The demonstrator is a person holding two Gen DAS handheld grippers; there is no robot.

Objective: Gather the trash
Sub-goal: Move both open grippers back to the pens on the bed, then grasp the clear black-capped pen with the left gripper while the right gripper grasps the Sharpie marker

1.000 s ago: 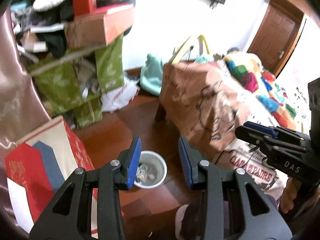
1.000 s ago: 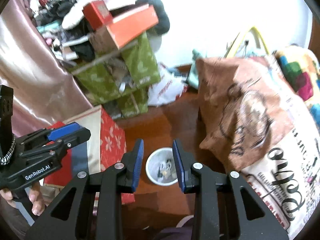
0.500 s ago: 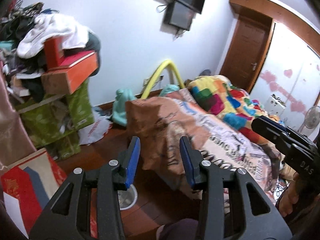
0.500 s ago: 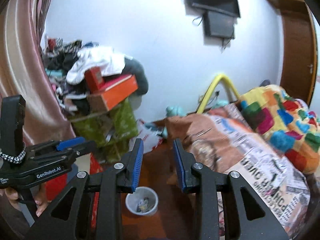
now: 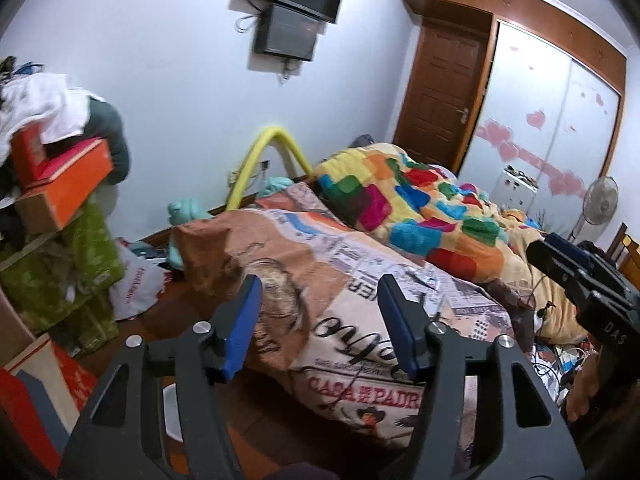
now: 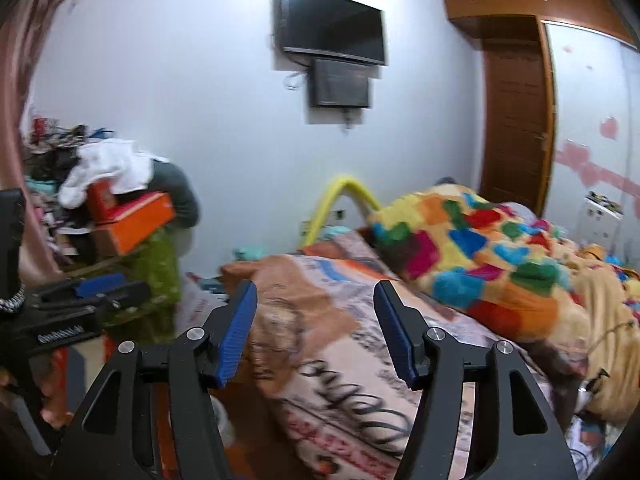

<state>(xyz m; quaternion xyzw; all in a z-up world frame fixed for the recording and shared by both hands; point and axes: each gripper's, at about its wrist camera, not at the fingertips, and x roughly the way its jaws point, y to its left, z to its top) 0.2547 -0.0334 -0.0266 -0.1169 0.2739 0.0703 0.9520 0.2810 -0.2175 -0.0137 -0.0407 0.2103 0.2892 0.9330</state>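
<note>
On the far left I see one messy pile with two orange boxes and one white cloth on top. Down by the floor, one white bin peeks out behind my left claw; only its rim shows, so I cannot see the trash inside. My left claw has two blue pads. Its jaws have just been opening, they stand wide apart, and nothing is between them. Next comes one bed with two covers: one with printed words and one with many colored squares. One yellow hose bends behind it. On the wall I count two dark screens, one under the other. My right claw has also just been opening; it is wide and holds nothing. At the right are one brown door and one fan.
</note>
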